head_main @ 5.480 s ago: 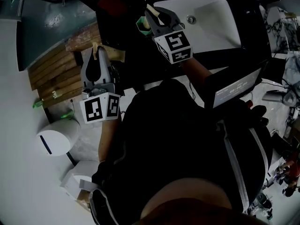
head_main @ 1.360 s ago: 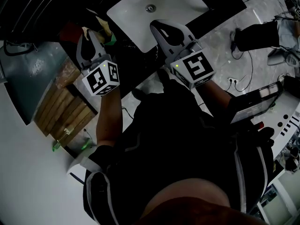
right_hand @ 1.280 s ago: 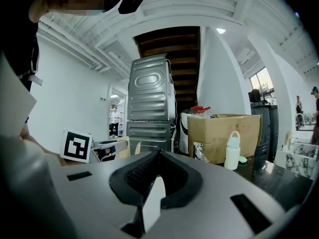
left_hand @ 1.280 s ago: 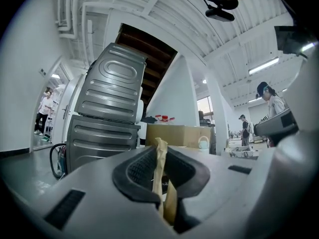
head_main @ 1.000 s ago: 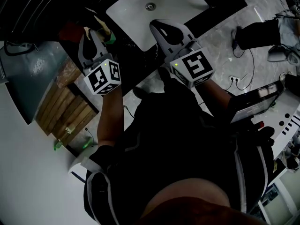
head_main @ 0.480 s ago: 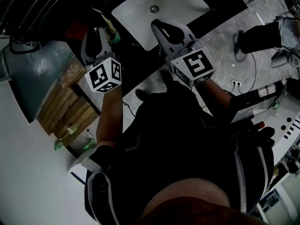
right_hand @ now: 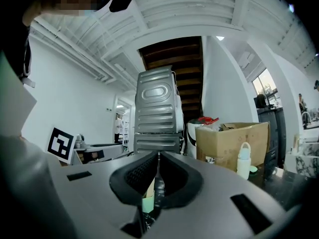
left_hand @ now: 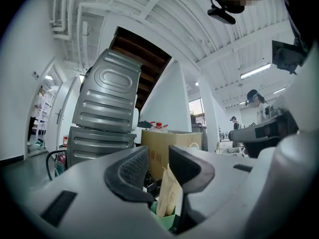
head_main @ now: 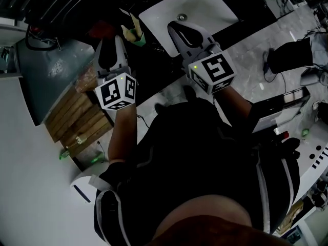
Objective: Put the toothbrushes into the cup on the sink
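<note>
1. The left claw (left_hand: 158, 153), its jaws just opened wide with nothing between the pads, faces the green cup (left_hand: 167, 223) close ahead and lower. Paper-wrapped toothbrushes (left_hand: 169, 193) stick up from the cup into the way.
2. Behind the cup a cardboard box (left_hand: 174, 139) closes off the back.
3. Stacked grey ribbed machines (left_hand: 105, 113) wall the left side.
4. The right claw (right_hand: 158, 157), jaws together, flanks the right; a strip of dark table (head_main: 149, 60) lies open between the two.
5. The white sink (head_main: 215, 9) ahead of the right claw is open room; a white bottle (right_hand: 243, 161) stands off to that claw's right.
</note>
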Demonstrator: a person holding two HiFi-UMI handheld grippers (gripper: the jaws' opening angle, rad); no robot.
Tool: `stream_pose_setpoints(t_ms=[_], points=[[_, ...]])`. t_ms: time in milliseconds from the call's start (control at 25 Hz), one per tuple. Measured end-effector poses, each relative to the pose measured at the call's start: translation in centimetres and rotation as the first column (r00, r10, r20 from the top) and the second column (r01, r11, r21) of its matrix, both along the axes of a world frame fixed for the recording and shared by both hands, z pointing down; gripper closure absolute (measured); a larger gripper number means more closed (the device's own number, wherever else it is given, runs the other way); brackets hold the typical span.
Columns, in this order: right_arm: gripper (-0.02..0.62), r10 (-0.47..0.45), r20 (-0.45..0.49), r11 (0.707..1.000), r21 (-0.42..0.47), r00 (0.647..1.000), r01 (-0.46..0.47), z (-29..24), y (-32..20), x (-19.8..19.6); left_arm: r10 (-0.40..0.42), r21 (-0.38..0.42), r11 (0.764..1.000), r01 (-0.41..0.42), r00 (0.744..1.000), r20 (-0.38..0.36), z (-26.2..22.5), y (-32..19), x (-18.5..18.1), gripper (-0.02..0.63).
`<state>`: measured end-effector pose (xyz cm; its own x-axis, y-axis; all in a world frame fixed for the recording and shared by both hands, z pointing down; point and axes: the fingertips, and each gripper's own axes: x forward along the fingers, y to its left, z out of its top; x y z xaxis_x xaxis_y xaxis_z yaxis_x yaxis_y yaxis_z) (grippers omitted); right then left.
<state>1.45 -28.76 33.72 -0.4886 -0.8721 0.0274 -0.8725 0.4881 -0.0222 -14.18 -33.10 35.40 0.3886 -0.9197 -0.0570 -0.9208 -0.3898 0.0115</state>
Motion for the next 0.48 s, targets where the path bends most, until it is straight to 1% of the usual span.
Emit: stream_pose_setpoints(t_ms=[120,280,360,480], points=[[0.565,-0.023,0.007,1.0,0.013,1.0,0.023,-0.4,-0.8,-0.7,0.022,0.009,1.0,-0.022,1.0,-0.005,-0.7,0.8,-0.5,0.478],[0.565,-0.056,0.014,0.997,0.051,0.998,0.055,-1.3,-1.5,-0.4,0.011,-0.024,1.0,-0.012,0.999,-0.037,-1.0,2.0,-0.4,0.479],[0.565,-0.079,0.017,0.996,0.053,0.997,0.078,-1.6,-1.7,-1.0,-0.013,-0.035,0.999,0.011,0.999,-0.052,-1.2,2.7,-1.3,0.482],[0.565,-0.114,0.029,0.992,0.063,0.993,0.112,-1.9,-1.1,-2.1,-0.088,-0.014,0.996,0.087,0.995,-0.04,-1.8,4.4,-3.3,0.51]])
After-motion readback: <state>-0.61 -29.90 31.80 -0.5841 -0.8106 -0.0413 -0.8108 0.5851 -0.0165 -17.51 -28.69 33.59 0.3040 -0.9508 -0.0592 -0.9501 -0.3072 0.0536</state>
